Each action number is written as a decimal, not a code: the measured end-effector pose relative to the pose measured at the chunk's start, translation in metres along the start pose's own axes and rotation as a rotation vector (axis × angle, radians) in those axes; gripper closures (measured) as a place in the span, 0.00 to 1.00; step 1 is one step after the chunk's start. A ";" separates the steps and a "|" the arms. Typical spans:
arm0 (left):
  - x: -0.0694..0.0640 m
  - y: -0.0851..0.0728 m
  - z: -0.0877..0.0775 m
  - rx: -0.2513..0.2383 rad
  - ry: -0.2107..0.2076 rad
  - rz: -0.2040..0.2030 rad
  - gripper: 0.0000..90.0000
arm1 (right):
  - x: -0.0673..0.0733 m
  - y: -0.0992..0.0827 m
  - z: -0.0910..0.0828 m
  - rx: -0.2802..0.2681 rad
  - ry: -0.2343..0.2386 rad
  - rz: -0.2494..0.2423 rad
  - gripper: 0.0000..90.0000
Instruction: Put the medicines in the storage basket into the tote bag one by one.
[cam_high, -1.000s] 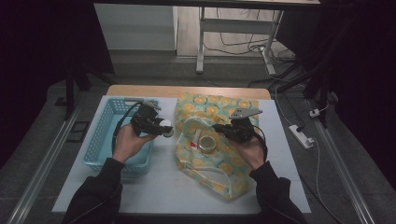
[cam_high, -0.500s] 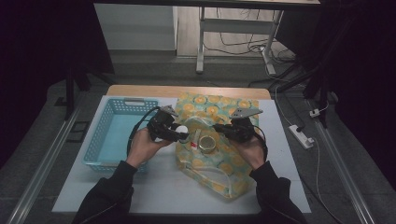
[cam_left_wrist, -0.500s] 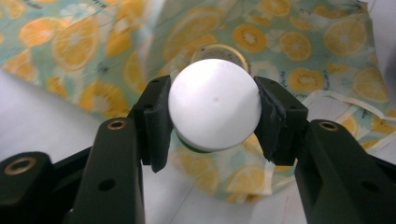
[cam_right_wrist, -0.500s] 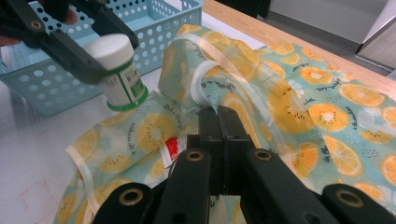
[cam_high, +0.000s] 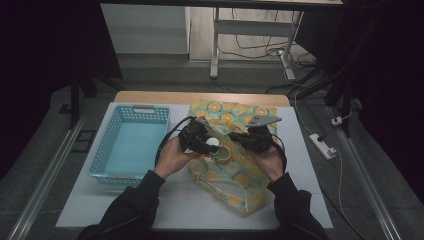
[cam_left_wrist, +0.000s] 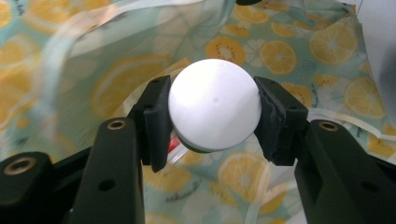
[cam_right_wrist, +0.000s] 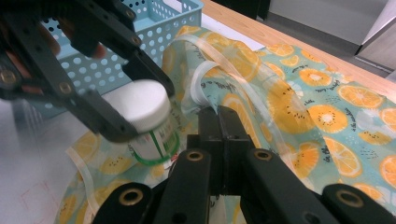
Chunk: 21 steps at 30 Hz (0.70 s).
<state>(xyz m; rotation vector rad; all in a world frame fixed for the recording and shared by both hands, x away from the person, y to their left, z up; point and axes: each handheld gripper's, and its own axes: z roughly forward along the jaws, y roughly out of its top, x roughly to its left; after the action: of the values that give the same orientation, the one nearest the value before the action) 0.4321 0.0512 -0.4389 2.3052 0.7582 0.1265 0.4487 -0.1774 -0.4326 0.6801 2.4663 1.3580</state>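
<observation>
A small bottle with a white cap (cam_left_wrist: 215, 109) and a green-printed label sits between the pads of my left gripper (cam_left_wrist: 214, 119), which is shut on it. In the high view the left gripper (cam_high: 206, 142) holds the bottle (cam_high: 213, 142) over the mouth of a fruit-print bag (cam_high: 242, 172) lying on the table. My right gripper (cam_right_wrist: 219, 122) has its jaws pressed together on the bag's clear rim (cam_right_wrist: 243, 60), lifting the mouth open. From that view the bottle (cam_right_wrist: 144, 109) hangs upright just left of the right jaws, in the left gripper (cam_right_wrist: 137, 105).
A light blue perforated basket (cam_high: 107, 150) stands on the table left of the bag. The white table top (cam_high: 175, 200) runs to a wooden strip at the far edge. A power strip (cam_high: 324, 146) lies on the floor to the right.
My left hand has carried the bottle rightwards from over the basket to the bag's mouth. The right hand and the bag have stayed where they were.
</observation>
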 end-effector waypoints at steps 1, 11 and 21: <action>-0.001 0.002 0.003 0.005 0.004 0.004 0.56 | 0.000 0.000 0.000 0.001 0.001 0.001 1.00; 0.000 0.011 0.025 0.020 0.026 0.017 0.56 | -0.001 0.000 -0.001 0.000 -0.001 0.004 1.00; 0.005 0.012 0.043 0.027 0.034 0.020 0.56 | -0.003 -0.002 -0.001 0.006 -0.007 0.005 1.00</action>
<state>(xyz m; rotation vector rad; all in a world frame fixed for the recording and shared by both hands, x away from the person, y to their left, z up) 0.4544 0.0213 -0.4644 2.3415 0.7589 0.1663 0.4505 -0.1800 -0.4336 0.6912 2.4663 1.3481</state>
